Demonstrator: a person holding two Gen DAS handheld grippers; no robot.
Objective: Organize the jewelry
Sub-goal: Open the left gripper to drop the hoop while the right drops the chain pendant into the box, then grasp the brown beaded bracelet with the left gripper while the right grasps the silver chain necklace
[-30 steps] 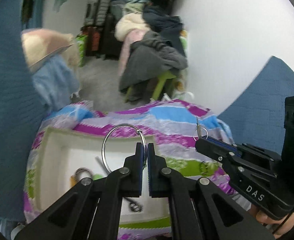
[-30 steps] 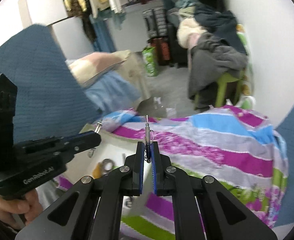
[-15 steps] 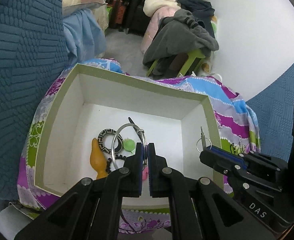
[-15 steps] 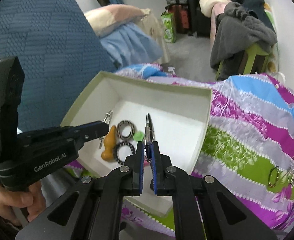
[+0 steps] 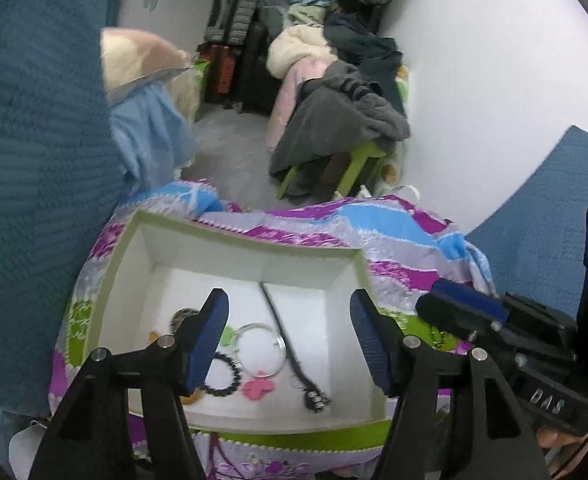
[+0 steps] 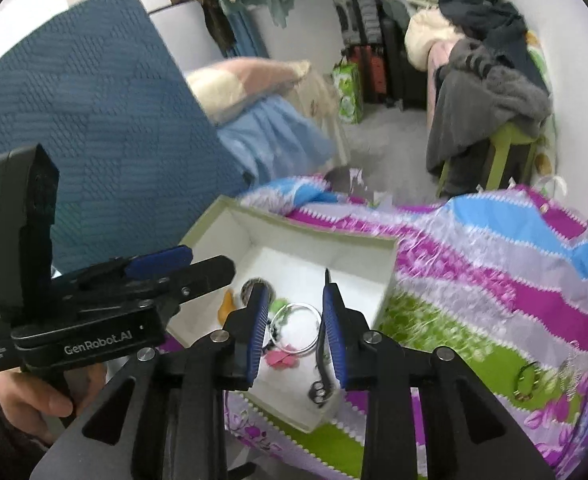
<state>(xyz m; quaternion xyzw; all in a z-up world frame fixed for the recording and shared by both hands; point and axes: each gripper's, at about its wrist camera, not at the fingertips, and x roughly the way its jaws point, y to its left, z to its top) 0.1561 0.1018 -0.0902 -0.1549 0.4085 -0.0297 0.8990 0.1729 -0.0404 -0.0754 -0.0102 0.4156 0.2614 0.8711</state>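
Jewelry mostly lies inside the white cardboard box [image 5: 250, 276]; both tongs [image 5: 290, 336] [image 6: 295, 326] are spread, empty; small pieces [image 6: 527, 376] wait at three o'clock.

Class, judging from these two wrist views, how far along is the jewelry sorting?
Done: silver ring, black bead bracelet and pink piece lie in the box. In hand: nothing; left gripper and right gripper are open. Left: a small piece on the bedspread.
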